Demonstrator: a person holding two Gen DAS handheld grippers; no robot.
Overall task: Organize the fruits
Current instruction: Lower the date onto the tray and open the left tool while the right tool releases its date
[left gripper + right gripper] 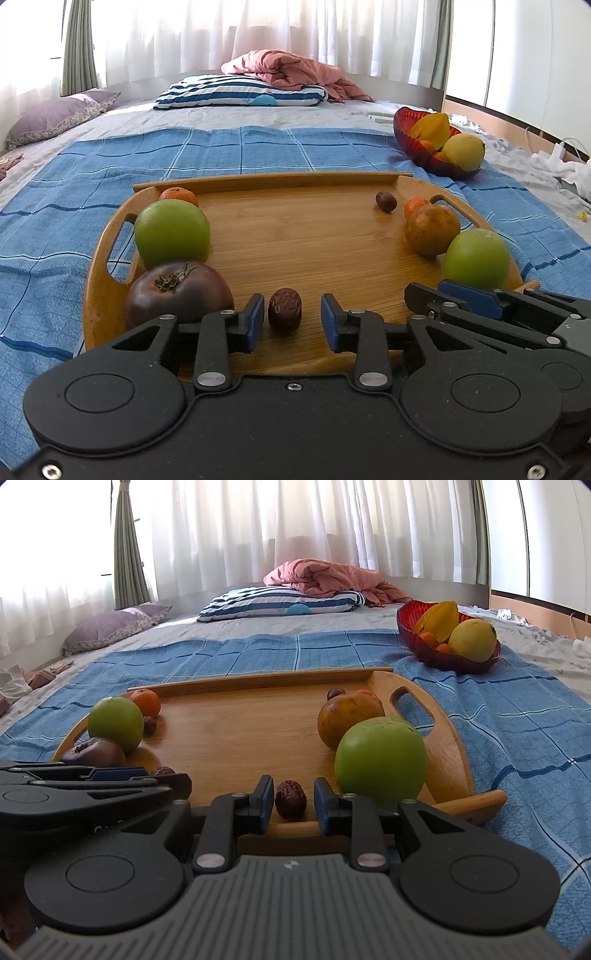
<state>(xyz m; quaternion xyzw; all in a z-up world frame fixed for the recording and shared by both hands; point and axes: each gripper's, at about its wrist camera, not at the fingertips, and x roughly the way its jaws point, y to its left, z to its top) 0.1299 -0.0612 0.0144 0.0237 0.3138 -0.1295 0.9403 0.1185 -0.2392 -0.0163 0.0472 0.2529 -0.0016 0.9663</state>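
Dates [284, 311] [290, 799] sit between each hand-held gripper's [292, 321] [293, 802] parted fingers, ungripped.

The left gripper [291, 319] stands open over the near edge of the wooden tray [295, 236], a wrinkled date [284, 311] between its blue pads, touching neither. On the tray, a dark tomato [177, 291] lies left of the date, a green apple [171, 232] just behind it. The right gripper [491, 302] reaches in at the tray's right side, its state unclear.
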